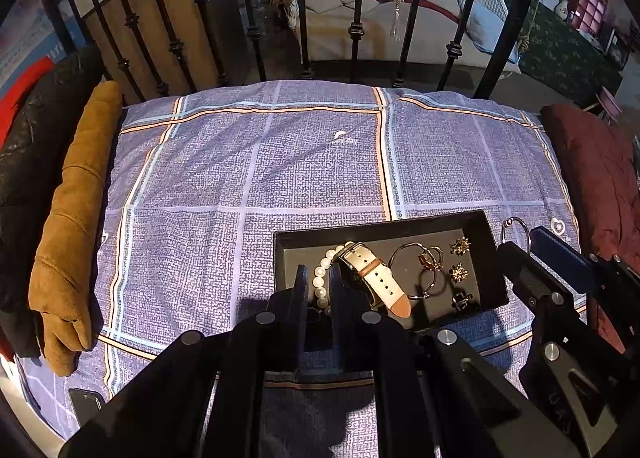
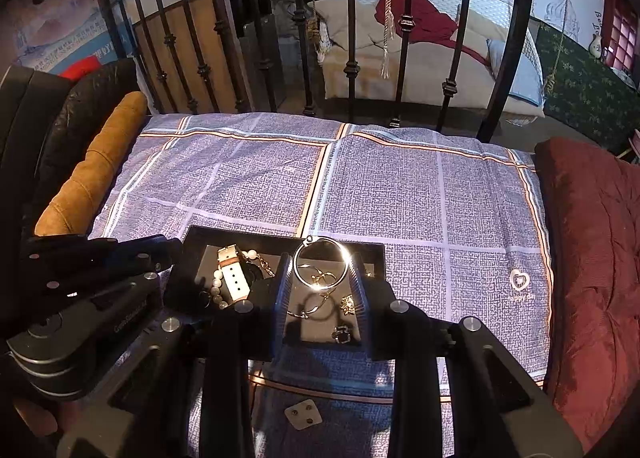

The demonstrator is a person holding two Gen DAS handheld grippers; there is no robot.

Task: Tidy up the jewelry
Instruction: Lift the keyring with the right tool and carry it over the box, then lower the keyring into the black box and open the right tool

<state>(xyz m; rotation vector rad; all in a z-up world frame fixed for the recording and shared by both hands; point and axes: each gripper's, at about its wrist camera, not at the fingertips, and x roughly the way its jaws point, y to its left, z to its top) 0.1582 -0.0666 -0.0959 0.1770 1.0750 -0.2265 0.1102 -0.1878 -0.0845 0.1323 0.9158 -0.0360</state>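
Observation:
A black jewelry tray (image 1: 384, 227) lies on the purple plaid bedspread (image 1: 248, 177). It holds a pearl bracelet (image 1: 322, 278), a watch with a white strap (image 1: 376, 278), a thin bangle (image 1: 416, 270), two gold earrings (image 1: 459, 260) and a dark ring (image 1: 461, 301). My left gripper (image 1: 319, 278) hovers over the tray's near left end, jaws narrowly apart around the pearls, grip unclear. My right gripper (image 2: 320, 270) is shut on a silver bangle (image 2: 320, 262), held upright above the tray (image 2: 200, 234); it also shows in the left wrist view (image 1: 516, 234).
A tan cushion (image 1: 76, 217) and black jacket (image 1: 36, 137) lie along the left edge, a dark red quilt (image 2: 592, 258) on the right. A black iron bed rail (image 1: 356, 29) stands behind. A small earring card (image 2: 304, 414) lies on the bedspread near me.

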